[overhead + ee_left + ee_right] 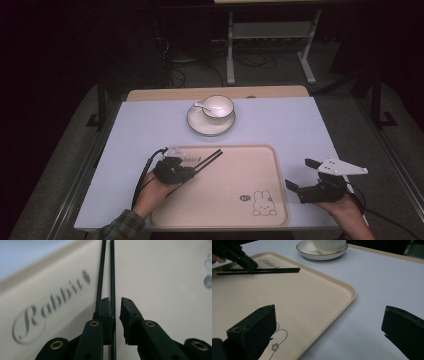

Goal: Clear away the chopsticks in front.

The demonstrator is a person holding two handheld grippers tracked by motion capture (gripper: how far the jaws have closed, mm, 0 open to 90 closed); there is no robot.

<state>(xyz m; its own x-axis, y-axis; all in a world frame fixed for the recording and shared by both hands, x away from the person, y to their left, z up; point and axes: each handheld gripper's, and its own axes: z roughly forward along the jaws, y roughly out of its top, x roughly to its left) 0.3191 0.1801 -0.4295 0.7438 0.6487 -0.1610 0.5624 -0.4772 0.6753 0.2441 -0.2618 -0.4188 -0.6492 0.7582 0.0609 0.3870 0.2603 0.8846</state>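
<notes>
Left hand-held gripper (pixel 196 168): sits over the far-left part of the tray, pointing toward the far right; its jaws stand slightly apart, with one chopstick in the narrow gap and the other lying along the outer side of one jaw; the pads do not press on either stick, so the grip is released
Chopsticks (pixel 210 158): two thin black sticks lying side by side on the tray's far-left area, just beside the "Rabbit" lettering (pixel 50 307), tips reaching toward the tray's far edge
Tray (pixel 225 200): beige, rounded corners, on the near middle of the counter, with a small rabbit drawing (pixel 263 204) at its near-right corner
Right hand-held gripper (pixel 298 175): held just off the tray's right edge above the counter, jaws spread wide with nothing between them, a grey three-cornered plate on top
Counter (pixel 150 125): pale lavender surface with a wooden strip along its far edge
Cup (pixel 218 106): white, dark-rimmed, standing on a saucer (pixel 200 125) at the far middle of the counter, well apart from the tray
Spoon (pixel 202 106): white, resting at the cup's left side on the saucer
Person: a plaid sleeve (pixel 120 227) at the near left
</notes>
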